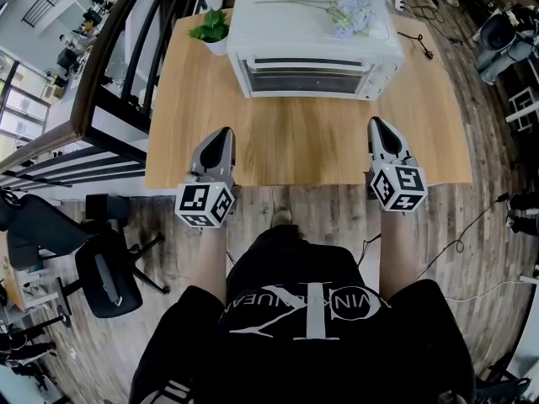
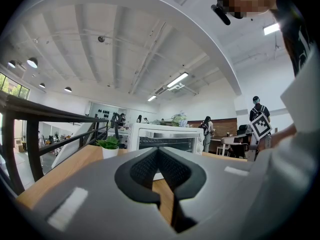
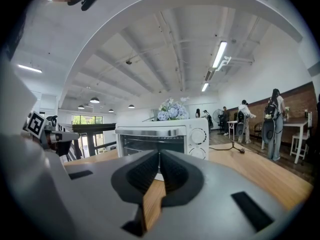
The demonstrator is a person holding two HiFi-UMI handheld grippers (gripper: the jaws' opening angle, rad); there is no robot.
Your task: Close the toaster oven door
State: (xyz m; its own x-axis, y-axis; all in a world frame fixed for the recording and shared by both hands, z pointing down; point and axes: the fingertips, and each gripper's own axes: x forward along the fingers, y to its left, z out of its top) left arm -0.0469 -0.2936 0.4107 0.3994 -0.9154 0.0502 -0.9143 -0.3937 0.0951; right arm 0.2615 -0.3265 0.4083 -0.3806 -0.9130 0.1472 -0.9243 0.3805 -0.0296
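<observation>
My left gripper (image 1: 222, 135) and right gripper (image 1: 376, 125) are matt grey plastic, their pads (image 2: 142, 168) black ribbed rubber. The table (image 1: 303, 154) is smooth pale wood. The toaster oven (image 1: 312, 32) is glossy white painted metal, its door (image 1: 307, 82) dark glass under a shiny metal handle (image 3: 150, 131)

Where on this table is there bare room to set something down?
The near half of the table is bare, from the oven to the left gripper and right gripper. A strip right of the oven holds only a cable. Crowded: the plant at the oven's left, flowers on top.
</observation>
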